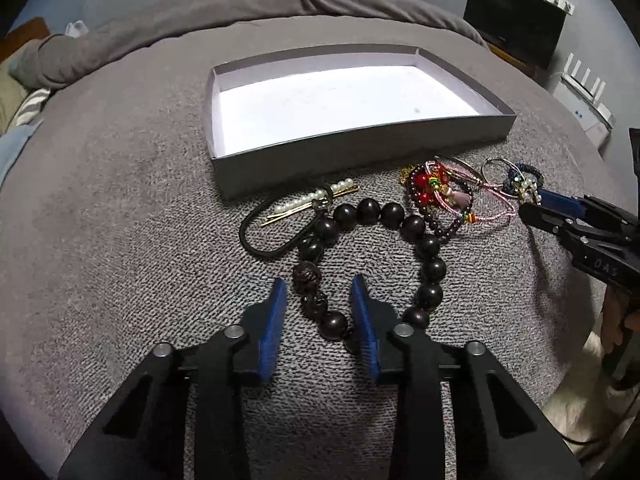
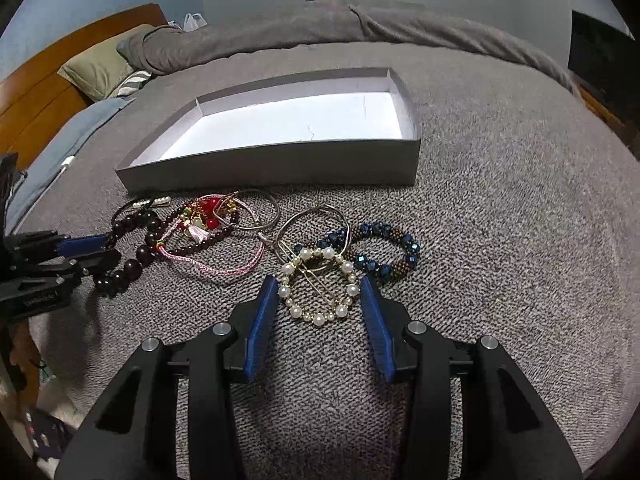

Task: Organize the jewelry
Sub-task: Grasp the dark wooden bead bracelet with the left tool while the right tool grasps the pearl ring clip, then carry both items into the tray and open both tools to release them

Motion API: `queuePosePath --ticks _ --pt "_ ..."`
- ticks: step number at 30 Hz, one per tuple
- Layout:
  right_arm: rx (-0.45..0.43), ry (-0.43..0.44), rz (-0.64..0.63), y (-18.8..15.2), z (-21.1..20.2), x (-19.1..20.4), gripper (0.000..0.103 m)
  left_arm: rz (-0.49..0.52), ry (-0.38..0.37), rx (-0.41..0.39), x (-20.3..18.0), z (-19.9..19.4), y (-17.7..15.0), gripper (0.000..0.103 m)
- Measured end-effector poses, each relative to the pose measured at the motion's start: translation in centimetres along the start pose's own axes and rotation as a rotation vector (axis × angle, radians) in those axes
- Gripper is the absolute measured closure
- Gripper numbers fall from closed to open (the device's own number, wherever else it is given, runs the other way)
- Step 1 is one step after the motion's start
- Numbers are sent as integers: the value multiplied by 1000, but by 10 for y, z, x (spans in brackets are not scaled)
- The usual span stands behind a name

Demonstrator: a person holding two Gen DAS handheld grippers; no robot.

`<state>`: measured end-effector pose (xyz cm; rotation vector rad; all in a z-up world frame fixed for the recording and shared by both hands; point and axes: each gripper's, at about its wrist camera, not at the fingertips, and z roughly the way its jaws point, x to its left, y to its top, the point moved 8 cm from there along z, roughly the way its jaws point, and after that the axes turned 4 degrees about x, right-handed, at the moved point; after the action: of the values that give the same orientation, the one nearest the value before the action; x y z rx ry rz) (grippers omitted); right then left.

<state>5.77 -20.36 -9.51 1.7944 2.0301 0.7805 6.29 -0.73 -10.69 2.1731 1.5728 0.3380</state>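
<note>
- Jewelry lies in a loose row on the grey knitted bed cover point(image 1: 120, 240), just in front of the shallow grey cardboard box with a white floor point(image 1: 224, 140); nothing shows inside the box, so we judge the sorting has barely begun.
- Our left gripper point(image 1: 320, 300) is spread wide and grips nothing, its blue-padded fingers point(image 1: 276, 320) set either side of the near arc of the large dark wooden bead bracelet point(image 1: 434, 270), which lies flat on the cover. That straddle suits closing on one stretch of beads, not the whole ring.
- Our right gripper point(image 2: 320, 296) is likewise parted and empty, framing the round pearl-studded gold hair clip point(image 2: 318, 284) from both sides; the clip sits on the cover between the pads, apparently untouched, though contact at the tips is hard to judge.
- Just beyond the clip, the dark blue faceted bead bracelet point(image 2: 384, 252) overlaps thin metal bangles point(image 2: 312, 220), so a lift here could drag a neighbour along.
- Between the two grippers sits a tangle of pink cord, red beads and a small dark-bead strand point(image 2: 208, 232); beside the big bracelet lie a black elastic hair tie point(image 1: 264, 236) and a pearl-topped gold hairpin point(image 1: 308, 202).
- Each hand working its own end of the row keeps the grippers well apart and the box within reach of both.
</note>
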Motion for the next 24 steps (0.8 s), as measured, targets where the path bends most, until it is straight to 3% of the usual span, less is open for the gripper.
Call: queuePosePath --ticks 4,14,24 --pt "-19 21 14 2 -7 -1 61 -16 -22 -17 5 -6 0 88" --pt "-95 33 -8 14 -36 3 61 16 -28 -116 5 -53 15 89" --pt "-156 10 -46 59 -49 -1 61 48 -8 -214 11 -96 63 89"
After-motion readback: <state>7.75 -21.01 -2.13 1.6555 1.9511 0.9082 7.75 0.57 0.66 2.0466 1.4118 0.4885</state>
